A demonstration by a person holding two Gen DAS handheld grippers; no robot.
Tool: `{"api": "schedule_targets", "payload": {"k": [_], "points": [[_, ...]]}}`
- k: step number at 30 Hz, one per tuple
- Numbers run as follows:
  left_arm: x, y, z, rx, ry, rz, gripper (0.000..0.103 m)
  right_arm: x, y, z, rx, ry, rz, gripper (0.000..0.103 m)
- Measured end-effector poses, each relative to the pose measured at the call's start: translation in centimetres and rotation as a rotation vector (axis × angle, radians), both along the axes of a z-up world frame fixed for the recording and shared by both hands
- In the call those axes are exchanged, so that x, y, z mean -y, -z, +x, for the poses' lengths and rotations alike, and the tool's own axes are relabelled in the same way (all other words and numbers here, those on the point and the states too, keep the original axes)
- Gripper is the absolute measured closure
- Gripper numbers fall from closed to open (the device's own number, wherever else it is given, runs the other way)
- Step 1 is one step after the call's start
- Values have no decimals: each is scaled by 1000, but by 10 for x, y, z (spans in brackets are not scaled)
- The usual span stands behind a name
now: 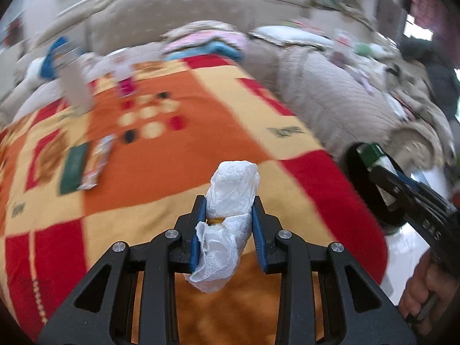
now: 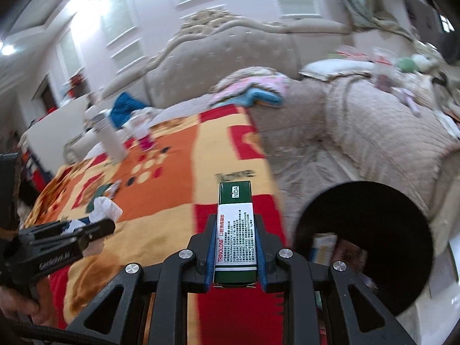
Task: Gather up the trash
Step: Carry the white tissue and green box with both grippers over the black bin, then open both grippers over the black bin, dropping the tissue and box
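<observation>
The tissue wad (image 1: 230,218) looks soft enough to slip from the left tool (image 1: 228,230) short of the black bin (image 2: 365,244), beside the bed's blanket (image 1: 201,132). Both tools are clamped: left on the wad over the blanket, right tool (image 2: 234,244) on a green box (image 2: 235,230), just left of the bin.

A bed is seen, covered by an orange, red and yellow blanket (image 2: 178,155); a tufted beige headboard (image 2: 230,49) stands at twelve o'clock against pale panelled walls (image 2: 161,5), brightly lit at ten o'clock.
</observation>
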State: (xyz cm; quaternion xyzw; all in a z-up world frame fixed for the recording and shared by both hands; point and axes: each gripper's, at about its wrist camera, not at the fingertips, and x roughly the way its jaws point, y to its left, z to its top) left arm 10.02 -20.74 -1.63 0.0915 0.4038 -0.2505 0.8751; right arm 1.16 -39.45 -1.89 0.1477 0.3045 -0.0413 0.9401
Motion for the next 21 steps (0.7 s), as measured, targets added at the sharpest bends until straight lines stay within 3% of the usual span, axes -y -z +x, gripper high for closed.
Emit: {"api": "schedule_targets", "payload": {"k": [9, 18, 20, 21], "points": [[105, 3, -11, -5, 237, 1, 75, 84, 13, -33, -62, 276, 65, 81], [189, 5, -5, -51, 335, -17, 73, 121, 31, -38, -136, 367, 108, 81], [199, 10, -3, -69, 345, -6, 53, 124, 35, -36, -148, 372, 140, 75], [202, 11, -3, -71, 350, -7, 47, 126, 38, -35, -146, 367, 171, 63]]}}
